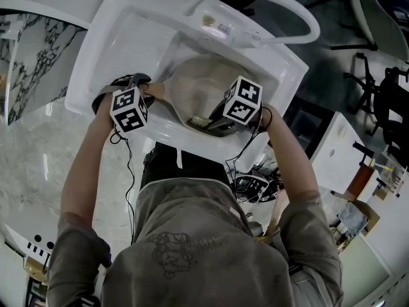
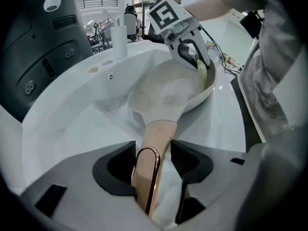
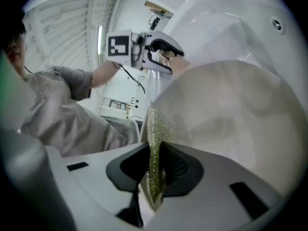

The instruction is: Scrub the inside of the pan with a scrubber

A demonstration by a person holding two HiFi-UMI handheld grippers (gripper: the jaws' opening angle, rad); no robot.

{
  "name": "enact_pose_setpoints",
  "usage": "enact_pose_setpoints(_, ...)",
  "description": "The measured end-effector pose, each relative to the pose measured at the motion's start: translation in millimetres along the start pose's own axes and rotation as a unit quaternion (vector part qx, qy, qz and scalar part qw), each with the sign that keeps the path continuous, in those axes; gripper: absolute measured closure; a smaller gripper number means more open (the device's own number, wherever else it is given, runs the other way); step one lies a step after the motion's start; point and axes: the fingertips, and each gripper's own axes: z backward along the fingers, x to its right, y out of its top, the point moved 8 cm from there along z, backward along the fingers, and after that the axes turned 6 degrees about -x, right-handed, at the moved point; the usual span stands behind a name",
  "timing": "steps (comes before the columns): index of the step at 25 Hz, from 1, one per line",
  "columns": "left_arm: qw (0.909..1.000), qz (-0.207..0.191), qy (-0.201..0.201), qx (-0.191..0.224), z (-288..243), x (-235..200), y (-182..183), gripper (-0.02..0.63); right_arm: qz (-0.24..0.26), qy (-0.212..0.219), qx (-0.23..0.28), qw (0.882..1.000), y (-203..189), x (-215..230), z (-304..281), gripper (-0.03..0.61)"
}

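The pan lies in the white sink, its tan handle running out toward 9 o'clock in the head view. The left gripper has its jaws clamped on that handle. At the pan's 5 o'clock rim the right gripper pinches a thin glittery scrubber, whose sheet stands on edge just inside the pan's rim
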Motion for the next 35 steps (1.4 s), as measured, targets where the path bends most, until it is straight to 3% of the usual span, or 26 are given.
enact_pose_setpoints(3,1.0,0.0,0.0,0.0,0.5,0.2,-0.1,0.385,-0.001,0.046,0.074,0.996,3.7,-12.7,20.7,0.506)
enact_pose_setpoints(5,1.0,0.0,0.002,0.0,0.9,0.2,0.0,0.385,0.012,0.03,0.128,0.991,7.2,-19.0,41.1,0.508)
enact_pose_setpoints(6,1.0,0.0,0.003,0.0,0.9,0.2,-0.2,0.385,0.024,-0.007,0.146,0.989,9.1,-19.3,51.6,0.508)
enact_pose_setpoints(8,1.0,0.0,0.005,0.001,0.5,0.6,-0.3,0.385,0.067,-0.141,0.143,0.977,12.5,-12.8,69.3,0.508)
enact_pose_setpoints(9,1.0,0.0,0.005,0.001,0.1,0.9,-0.2,0.385,0.098,-0.221,0.119,0.963,13.7,-6.9,74.8,0.506)
enact_pose_setpoints(11,1.0,0.001,0.006,0.001,-0.4,1.3,0.0,0.385,0.159,-0.35,0.059,0.921,16.1,6.2,78.3,0.508)
enact_pose_setpoints(13,1.0,0.001,0.008,0.002,-0.2,1.7,-0.1,0.385,0.205,-0.421,0.022,0.883,21.9,19.0,76.3,0.506)
enact_pose_setpoints(17,0.9999,0.0,0.012,0.003,-0.1,1.7,-1.1,0.385,0.284,-0.497,-0.031,0.819,39.1,43.8,63.0,0.506)
enact_pose_setpoints(21,0.9999,0.0,0.012,0.004,-0.6,1.8,-0.2,0.385,0.382,-0.541,-0.128,0.739,43.8,66.1,41.2,0.506)
enact_pose_setpoints(23,0.9999,0.0,0.012,0.003,0.1,2.4,0.4,0.385,0.407,-0.544,-0.155,0.717,41.9,75.6,31.7,0.506)
enact_pose_setpoints(26,0.9999,0.0,0.014,0.004,0.2,3.0,0.0,0.385,0.419,-0.543,-0.188,0.703,35.2,91.1,23.0,0.506)
enact_pose_setpoints(28,0.9999,-0.001,0.014,0.004,0.1,2.7,-0.1,0.385,0.415,-0.533,-0.208,0.707,27.1,98.3,19.4,0.506)
enact_pose_setpoints(35,0.9999,0.0,0.013,0.003,0.0,2.3,-0.3,0.385,0.323,-0.466,-0.258,0.783,-12.4,106.0,15.4,0.506)
